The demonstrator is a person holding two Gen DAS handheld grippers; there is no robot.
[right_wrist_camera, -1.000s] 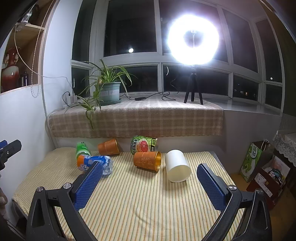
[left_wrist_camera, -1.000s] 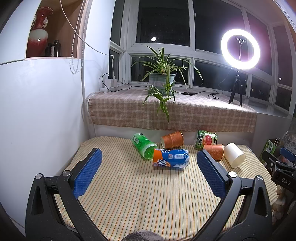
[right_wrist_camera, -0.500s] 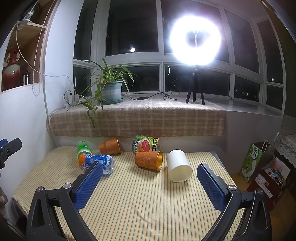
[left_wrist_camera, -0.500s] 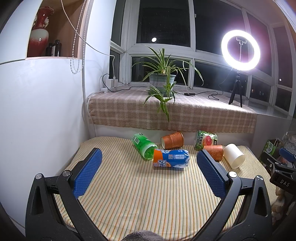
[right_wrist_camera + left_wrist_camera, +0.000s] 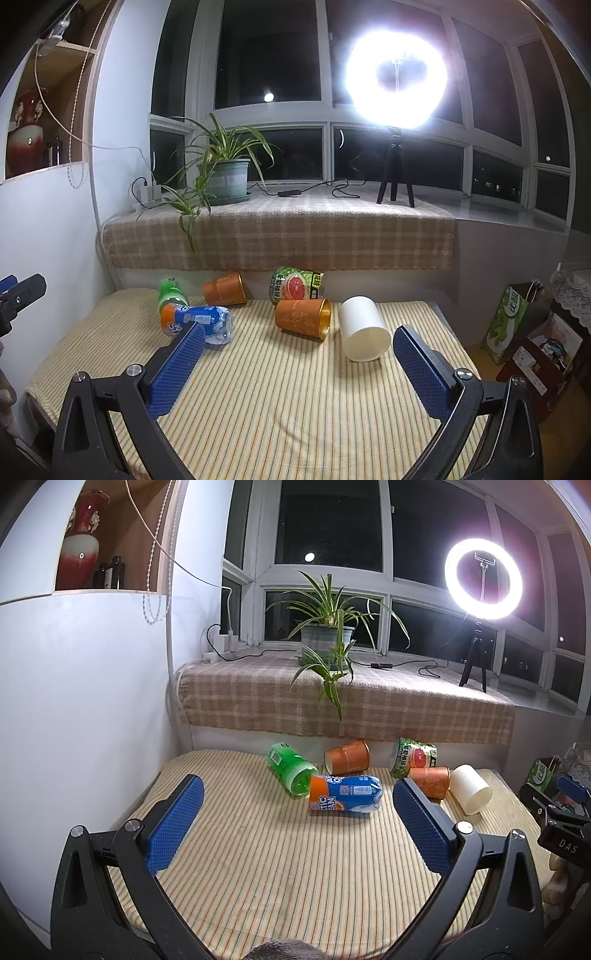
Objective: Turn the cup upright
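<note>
Three cups lie on their sides on the striped table: a white cup, an orange cup with a gold inside, and a second orange cup near the back. My right gripper is open and empty, hovering above the table in front of the white and orange cups. My left gripper is open and empty, further left, in front of the bottles. The right gripper's body shows at the right edge of the left wrist view.
A blue and orange bottle, a green bottle and a green grapefruit can lie among the cups. A plaid ledge with a potted plant and ring light runs behind. White wall at left.
The right wrist view has crept slightly forward toward the cups. The left gripper has barely moved. Both grippers stay open.
</note>
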